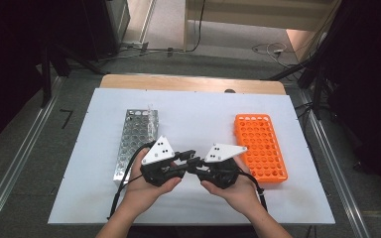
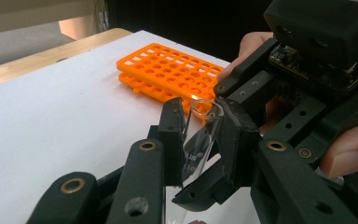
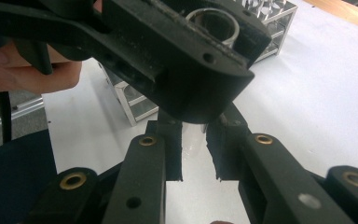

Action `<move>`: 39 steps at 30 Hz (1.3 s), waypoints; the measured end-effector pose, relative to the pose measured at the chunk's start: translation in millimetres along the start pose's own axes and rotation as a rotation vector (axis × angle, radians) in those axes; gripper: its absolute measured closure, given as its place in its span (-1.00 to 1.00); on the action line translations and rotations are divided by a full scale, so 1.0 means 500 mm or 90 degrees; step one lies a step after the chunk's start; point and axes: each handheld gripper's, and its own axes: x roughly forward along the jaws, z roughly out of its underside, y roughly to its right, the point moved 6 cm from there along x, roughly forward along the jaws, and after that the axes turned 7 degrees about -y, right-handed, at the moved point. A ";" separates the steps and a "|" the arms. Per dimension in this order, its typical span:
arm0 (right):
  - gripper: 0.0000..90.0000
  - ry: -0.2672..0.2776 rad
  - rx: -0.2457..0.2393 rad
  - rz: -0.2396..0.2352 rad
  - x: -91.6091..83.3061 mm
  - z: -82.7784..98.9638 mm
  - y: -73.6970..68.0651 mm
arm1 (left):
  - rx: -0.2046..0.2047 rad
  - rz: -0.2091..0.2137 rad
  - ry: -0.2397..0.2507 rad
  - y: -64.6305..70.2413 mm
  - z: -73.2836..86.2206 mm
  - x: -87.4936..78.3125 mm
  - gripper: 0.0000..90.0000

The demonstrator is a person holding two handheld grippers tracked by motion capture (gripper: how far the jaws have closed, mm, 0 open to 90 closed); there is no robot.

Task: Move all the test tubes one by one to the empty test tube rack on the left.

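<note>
Left claw (image 2: 196, 140) and right claw (image 3: 195, 156) both clamp one clear glass test tube (image 2: 199, 140) between them. Both hover above white tabletop (image 1: 198, 119), between perforated metal rack (image 1: 136, 136) and orange plastic rack (image 1: 259, 146).

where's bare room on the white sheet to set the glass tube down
Free: the strip of white sheet between the metal rack and the orange rack, and the near edge beside the forearms. Crowded: the middle front, where both grippers meet on the tube.

An orange rack (image 1: 260, 147) is lying right on the white table (image 1: 198, 116) (a metal rack (image 1: 135, 141) is sitting left).
</note>
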 end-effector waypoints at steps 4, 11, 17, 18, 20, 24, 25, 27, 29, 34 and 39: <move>0.65 0.001 0.001 0.001 0.000 0.000 0.001 | -0.002 -0.009 0.005 -0.003 -0.001 -0.001 0.64; 0.37 0.009 0.001 -0.010 -0.001 0.000 0.000 | -0.010 -0.020 0.008 -0.015 -0.001 -0.005 0.68; 0.09 0.018 -0.002 -0.016 -0.007 0.001 -0.002 | -0.017 -0.033 0.017 -0.028 -0.004 -0.011 0.68; 0.03 0.020 -0.006 -0.012 -0.008 0.001 -0.001 | -0.019 -0.036 0.018 -0.030 -0.004 -0.013 0.68; -0.07 0.023 -0.005 -0.010 -0.011 0.003 0.002 | -0.023 -0.041 0.021 -0.037 -0.005 -0.017 0.68; -0.33 0.032 0.008 0.002 -0.021 0.005 0.016 | -0.034 -0.053 0.032 -0.053 -0.007 -0.029 0.68; -0.39 0.035 0.012 0.007 -0.024 0.006 0.020 | -0.037 -0.056 0.033 -0.058 -0.008 -0.033 0.68; -0.51 0.042 0.020 0.018 -0.031 0.009 0.029 | -0.039 -0.063 0.038 -0.067 -0.009 -0.041 0.68; -0.67 0.047 0.025 0.030 -0.038 0.012 0.039 | -0.043 -0.071 0.043 -0.076 -0.011 -0.050 0.68; -0.95 0.057 0.032 0.033 -0.055 0.020 0.055 | -0.056 -0.091 0.057 -0.102 -0.011 -0.068 0.68; -1.00 0.068 0.040 0.029 -0.072 0.031 0.068 | -0.065 -0.112 0.068 -0.127 -0.013 -0.087 0.68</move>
